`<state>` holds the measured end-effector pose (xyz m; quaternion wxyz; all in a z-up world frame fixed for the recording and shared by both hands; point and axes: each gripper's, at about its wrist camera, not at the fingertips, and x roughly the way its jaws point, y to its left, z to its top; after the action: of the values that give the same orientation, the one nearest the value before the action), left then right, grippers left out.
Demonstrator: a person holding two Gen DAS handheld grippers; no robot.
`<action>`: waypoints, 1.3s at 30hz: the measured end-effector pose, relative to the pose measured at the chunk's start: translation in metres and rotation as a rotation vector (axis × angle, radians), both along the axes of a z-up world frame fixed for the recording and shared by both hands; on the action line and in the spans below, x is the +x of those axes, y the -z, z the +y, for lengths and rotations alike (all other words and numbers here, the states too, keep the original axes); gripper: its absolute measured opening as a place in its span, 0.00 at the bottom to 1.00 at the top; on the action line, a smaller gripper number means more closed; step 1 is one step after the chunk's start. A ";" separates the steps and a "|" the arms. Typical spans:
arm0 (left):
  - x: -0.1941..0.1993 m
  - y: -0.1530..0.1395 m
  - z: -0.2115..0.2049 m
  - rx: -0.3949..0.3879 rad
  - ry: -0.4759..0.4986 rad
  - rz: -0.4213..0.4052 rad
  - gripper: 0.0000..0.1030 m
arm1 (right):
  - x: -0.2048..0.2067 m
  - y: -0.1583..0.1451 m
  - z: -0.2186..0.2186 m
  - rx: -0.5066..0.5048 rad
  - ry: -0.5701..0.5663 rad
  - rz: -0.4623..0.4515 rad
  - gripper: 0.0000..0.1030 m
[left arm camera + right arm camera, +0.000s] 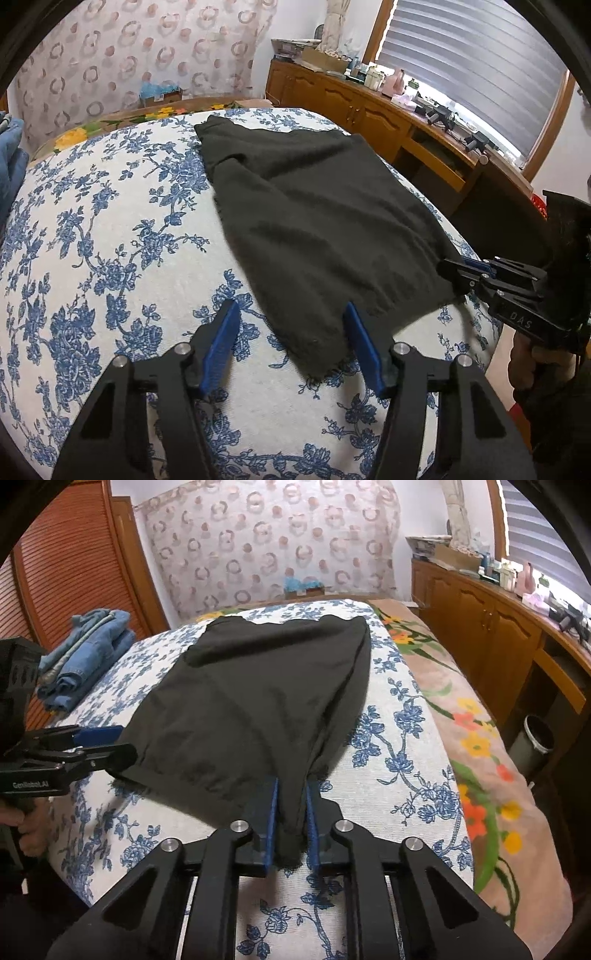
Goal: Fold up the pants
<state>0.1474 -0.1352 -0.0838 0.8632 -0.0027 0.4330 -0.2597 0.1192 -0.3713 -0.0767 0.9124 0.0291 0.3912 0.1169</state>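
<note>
While the dark charcoal knit pants (255, 694) lie flat on the blue-flowered white bedspread (399, 746) | right gripper (291, 819) clenched on the near hem corner | left gripper (291, 339) released, jaws straddling the other near corner | fabric smooth, faintly creased.

Each fisheye camera sits close above its own fingers, tilted down along the bed (110, 229), the left view from the near left corner, the right beside it, both sharing the black pants (314, 221) and far wall.
</note>
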 end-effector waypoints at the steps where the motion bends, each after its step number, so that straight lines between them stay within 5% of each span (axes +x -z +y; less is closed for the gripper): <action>1: 0.000 0.000 -0.001 0.002 0.002 -0.003 0.56 | 0.000 0.000 0.000 0.003 0.000 -0.002 0.09; 7: -0.004 0.000 -0.004 -0.011 0.018 -0.006 0.44 | -0.001 0.000 -0.001 0.011 -0.001 -0.009 0.08; 11: -0.005 0.001 -0.007 -0.033 0.039 0.011 0.16 | -0.001 0.000 -0.001 0.011 -0.002 -0.008 0.06; 14: -0.006 -0.002 -0.006 -0.035 0.036 0.006 0.07 | -0.002 -0.002 -0.003 0.020 -0.010 -0.014 0.05; 20: -0.013 -0.036 0.004 -0.097 0.049 -0.041 0.03 | -0.005 -0.034 0.000 0.045 -0.043 -0.074 0.04; 28: -0.024 -0.117 0.026 -0.139 0.051 -0.186 0.02 | -0.008 -0.113 0.016 0.052 -0.095 -0.232 0.04; 39: -0.027 -0.207 0.058 -0.121 0.011 -0.360 0.01 | -0.006 -0.214 0.050 0.023 -0.195 -0.407 0.04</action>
<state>0.1203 -0.0768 0.1228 0.9236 -0.0058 0.2551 -0.2861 0.1130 -0.3209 0.1371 0.9566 -0.0225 0.1985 0.2123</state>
